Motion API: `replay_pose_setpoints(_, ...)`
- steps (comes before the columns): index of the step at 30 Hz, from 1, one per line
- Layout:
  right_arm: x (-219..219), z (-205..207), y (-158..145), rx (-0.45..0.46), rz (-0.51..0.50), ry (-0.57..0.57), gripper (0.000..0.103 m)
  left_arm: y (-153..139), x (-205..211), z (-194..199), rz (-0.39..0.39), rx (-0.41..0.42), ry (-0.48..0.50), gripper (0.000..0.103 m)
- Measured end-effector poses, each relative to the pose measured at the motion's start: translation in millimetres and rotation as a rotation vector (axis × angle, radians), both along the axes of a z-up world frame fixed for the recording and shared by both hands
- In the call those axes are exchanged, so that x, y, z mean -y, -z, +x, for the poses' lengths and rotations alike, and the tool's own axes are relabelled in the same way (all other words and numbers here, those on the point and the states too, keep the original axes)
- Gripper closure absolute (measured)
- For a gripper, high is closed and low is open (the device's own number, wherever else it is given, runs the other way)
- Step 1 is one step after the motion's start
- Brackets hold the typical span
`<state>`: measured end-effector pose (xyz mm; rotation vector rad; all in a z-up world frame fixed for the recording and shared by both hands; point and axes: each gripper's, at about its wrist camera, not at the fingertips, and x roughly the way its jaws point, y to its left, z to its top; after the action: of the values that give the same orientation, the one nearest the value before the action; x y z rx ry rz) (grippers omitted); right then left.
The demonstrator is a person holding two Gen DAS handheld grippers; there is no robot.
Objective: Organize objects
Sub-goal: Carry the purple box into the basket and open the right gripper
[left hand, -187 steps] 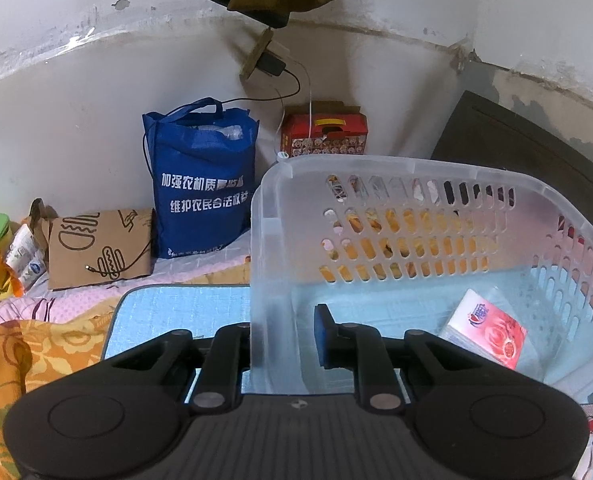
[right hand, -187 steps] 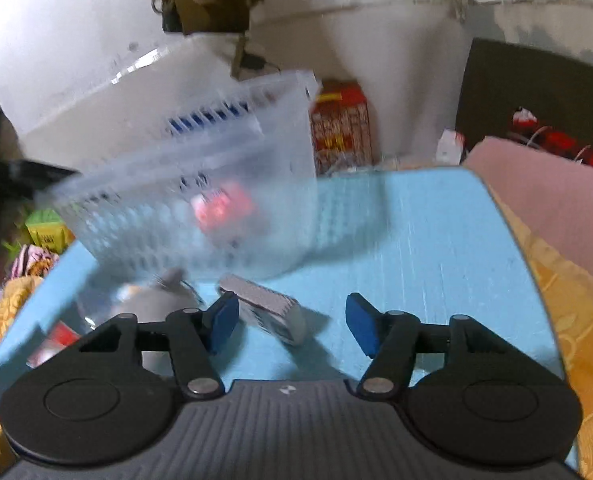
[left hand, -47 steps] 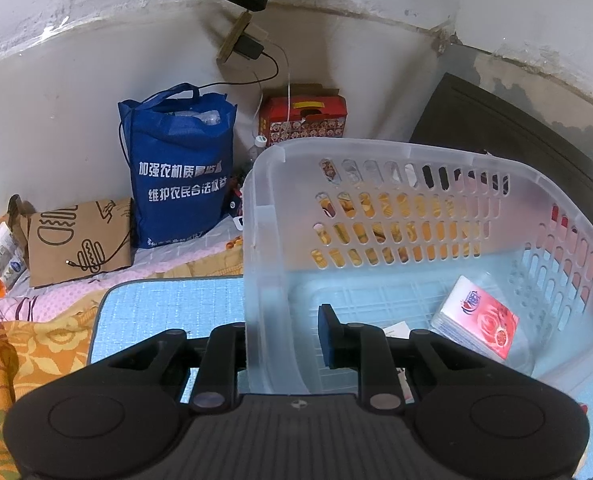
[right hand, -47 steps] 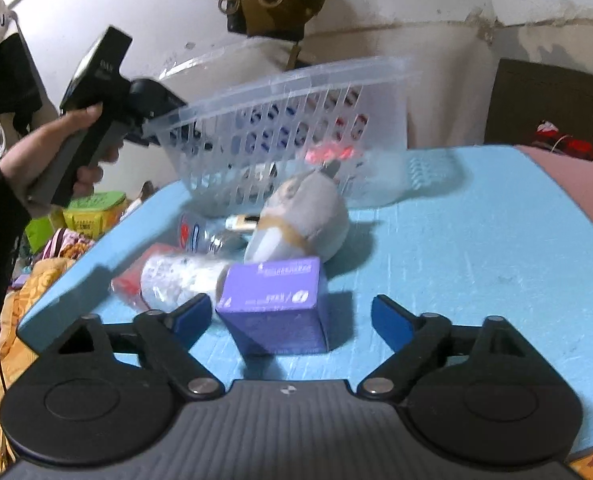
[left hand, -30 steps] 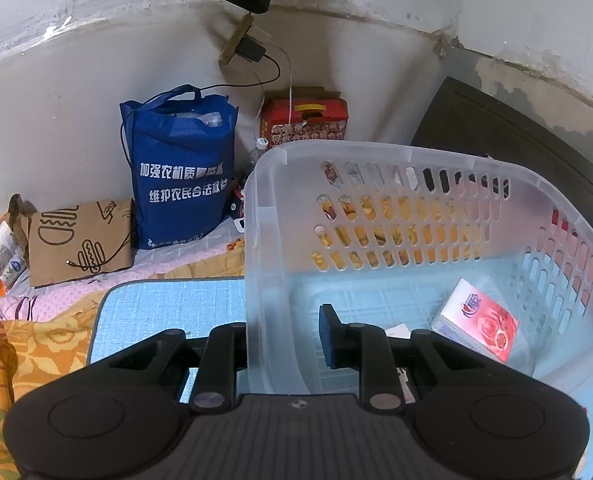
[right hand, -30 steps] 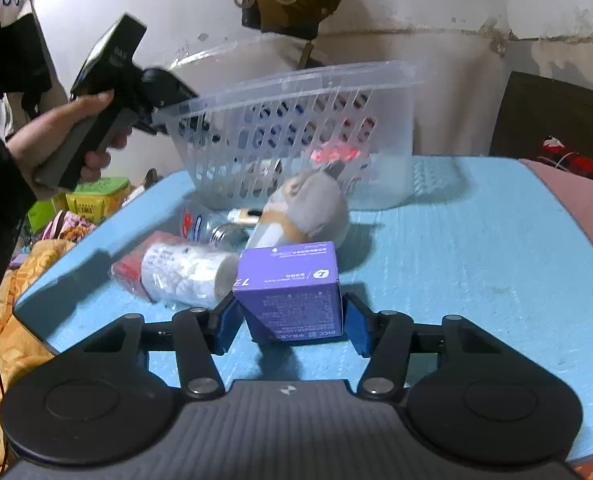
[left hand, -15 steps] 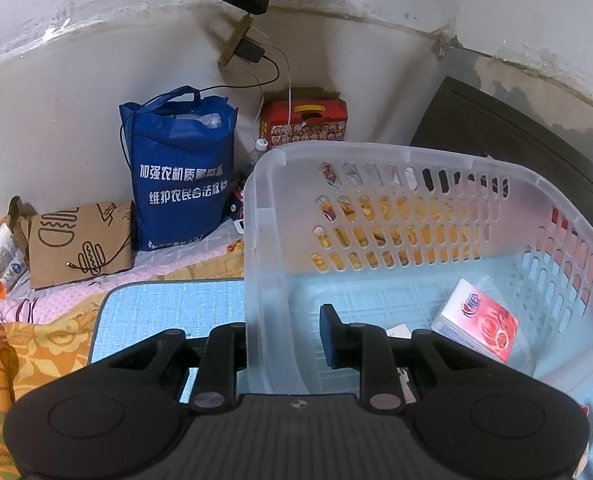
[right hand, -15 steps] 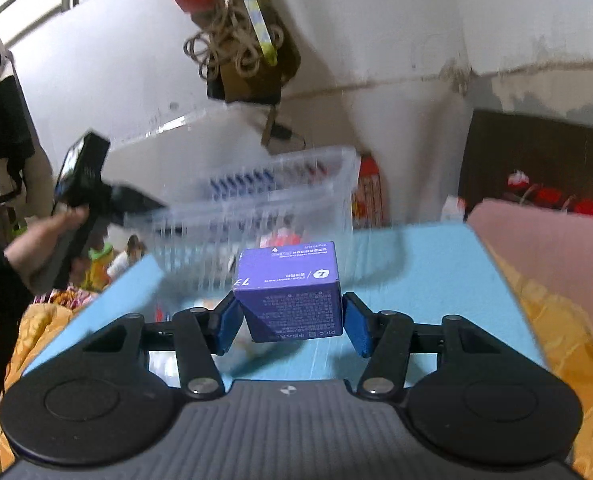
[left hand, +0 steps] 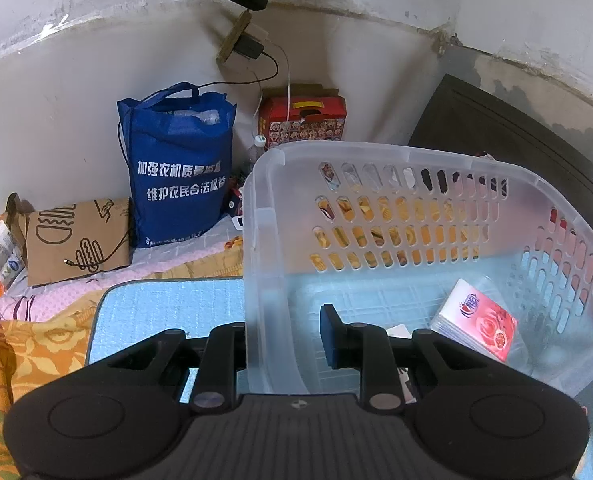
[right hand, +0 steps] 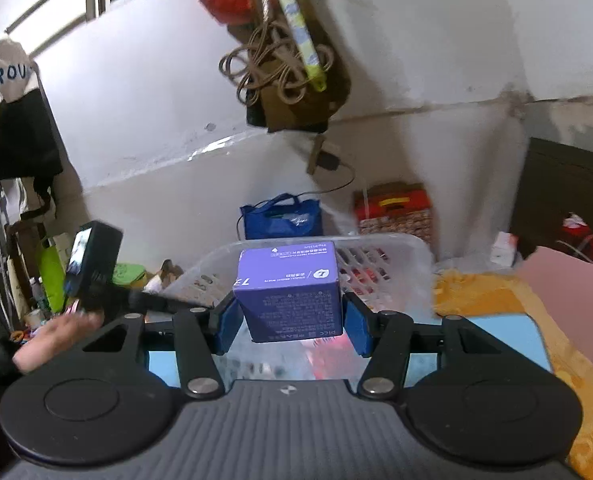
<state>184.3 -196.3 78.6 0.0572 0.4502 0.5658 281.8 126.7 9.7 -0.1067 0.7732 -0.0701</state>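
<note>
My left gripper (left hand: 284, 332) is shut on the near wall of a clear plastic basket (left hand: 436, 164), one finger outside and one inside, holding it tilted. A pink tissue pack (left hand: 478, 320) lies inside the basket. My right gripper (right hand: 290, 320) is shut on a purple box (right hand: 290, 296) and holds it in the air just above the basket's rim (right hand: 376, 242). The left gripper's handle (right hand: 92, 268) and the hand on it show at the left of the right wrist view.
A light blue mat (left hand: 168, 304) covers the bed under the basket. A blue tote bag (left hand: 178, 168), a brown paper bag (left hand: 76, 240) and a red carton (left hand: 302, 122) stand against the wall. A dark headboard (left hand: 516, 140) is at right. Bags hang from the wall (right hand: 288, 60).
My right gripper closed on the purple box, lifted it off the mat and carried it up over the basket. The left gripper and basket stayed almost still.
</note>
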Motion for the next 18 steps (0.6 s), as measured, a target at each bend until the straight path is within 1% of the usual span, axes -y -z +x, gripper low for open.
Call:
replay_pose_setpoints(5,-44.9,59.9,0.0,-0.063,-0.092,0.007,0.045,-0.6,2.0,0.2,0.018,0.001,-0.004,0.074)
replay_pose_setpoints(8,-63.7,94.9,6.1,-0.136,-0.101,0.0,0.045,-0.9,3.1,1.2,0.031,-0.002,-0.001,0.073)
replay_pose_setpoints(10,-72.8,111.2,12.7,-0.165,-0.125,-0.004,0.045,-0.9,4.0,1.2,0.037,-0.003,-0.01,0.073)
replay_pose_setpoints(12,-79.1,125.8,23.8,-0.221,-0.143,-0.008,0.045,-1.6,5.2,2.7,0.053,-0.006,-0.024,0.073)
replay_pose_setpoints(15,-90.2,148.2,39.5,-0.316,-0.179,-0.022,0.045,-3.4,9.6,4.5,0.109,-0.023,-0.019,0.073)
replay_pose_setpoints(16,-93.0,150.4,41.9,-0.34,-0.188,-0.03,0.045,-3.7,10.0,4.4,0.118,-0.026,-0.017,0.073)
replay_pose_setpoints(18,-98.8,154.5,45.1,-0.366,-0.207,-0.038,0.045,-3.3,8.3,3.9,0.106,-0.03,-0.024,0.073)
